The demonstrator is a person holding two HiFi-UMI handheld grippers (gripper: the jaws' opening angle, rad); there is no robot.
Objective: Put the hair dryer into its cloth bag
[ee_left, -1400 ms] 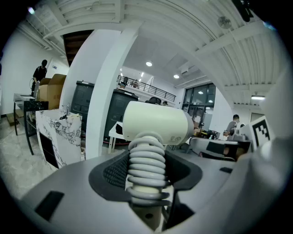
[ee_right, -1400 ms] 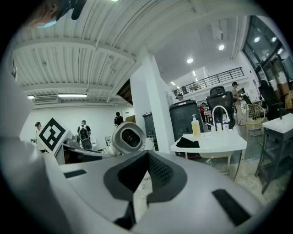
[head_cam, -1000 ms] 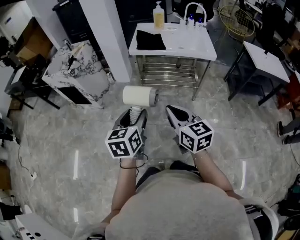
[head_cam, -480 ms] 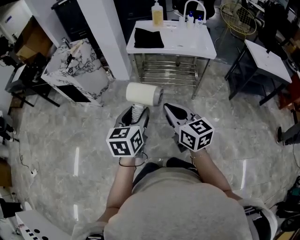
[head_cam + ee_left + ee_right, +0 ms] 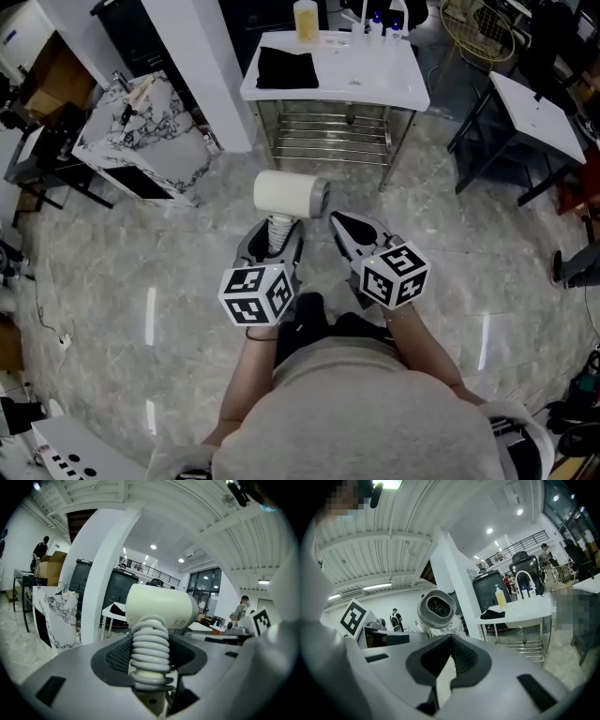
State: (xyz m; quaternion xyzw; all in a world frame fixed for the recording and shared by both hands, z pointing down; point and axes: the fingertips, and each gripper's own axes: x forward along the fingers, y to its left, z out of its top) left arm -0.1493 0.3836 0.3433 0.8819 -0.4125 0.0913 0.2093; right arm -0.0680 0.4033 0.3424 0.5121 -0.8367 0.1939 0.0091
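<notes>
Left gripper (image 5: 273,242) grips the white hair dryer (image 5: 291,194) by its ribbed handle, over the floor and well apart from the black cloth bag (image 5: 286,67) lying on the white table (image 5: 380,80); right gripper (image 5: 348,231) alongside, jaws together, empty.

A glossy grey, marble-patterned floor (image 5: 112,281) fills the room and mirrors pale streaks of ceiling light. A square white pillar (image 5: 211,75) rises at the far left, with a white block veined in black (image 5: 131,141) just beside it. Right of the pillar stands a white table (image 5: 375,75) with steel rack shelves (image 5: 328,141) beneath; an arched tap (image 5: 524,581) sits at its far edge. A second white table (image 5: 539,117) stands well apart to the right. Overhead, a ribbed white ceiling (image 5: 384,541) carries round spotlights (image 5: 489,530). A railed upper gallery (image 5: 520,543) and tall dark windows (image 5: 206,581) close the far side.
</notes>
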